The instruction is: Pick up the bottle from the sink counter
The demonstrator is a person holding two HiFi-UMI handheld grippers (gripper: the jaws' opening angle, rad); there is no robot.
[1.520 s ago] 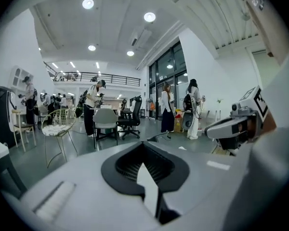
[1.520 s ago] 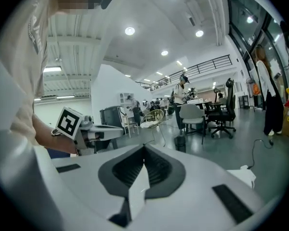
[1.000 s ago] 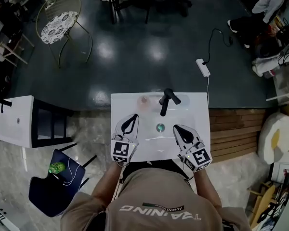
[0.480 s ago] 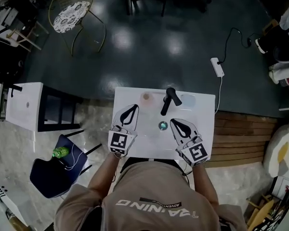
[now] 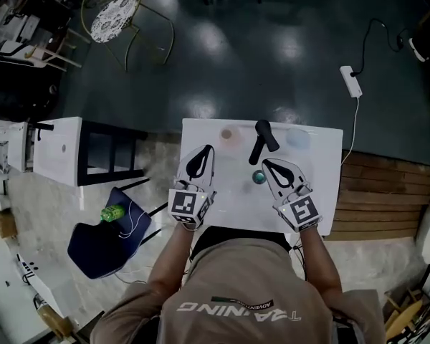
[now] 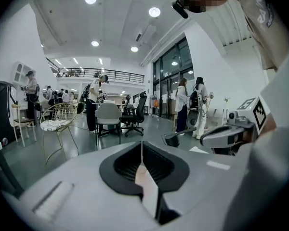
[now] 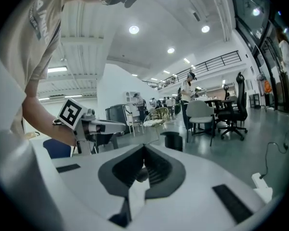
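A white sink counter (image 5: 322, 192) lies below me in the head view, with a black faucet (image 5: 260, 140) at its back and a drain (image 5: 259, 177) in the basin. A small pinkish round-topped bottle (image 5: 229, 135) stands at the back rim, left of the faucet. My left gripper (image 5: 203, 156) hovers over the basin's left side, just short of the bottle, shut and holding nothing. My right gripper (image 5: 269, 165) is beside the drain, also shut and holding nothing. Each gripper view shows its own jaws meeting at the tips, the left gripper (image 6: 141, 143) and the right gripper (image 7: 144, 147).
A pale bluish round thing (image 5: 298, 137) sits on the back rim right of the faucet. A white cabinet (image 5: 57, 153) and a blue chair (image 5: 100, 242) with a green object (image 5: 113, 213) stand to the left. A power strip (image 5: 350, 82) lies on the dark floor beyond.
The head view has swung, so the sink sits further right in the frame. My right gripper has come forward to beside the drain. Both grippers stay shut.
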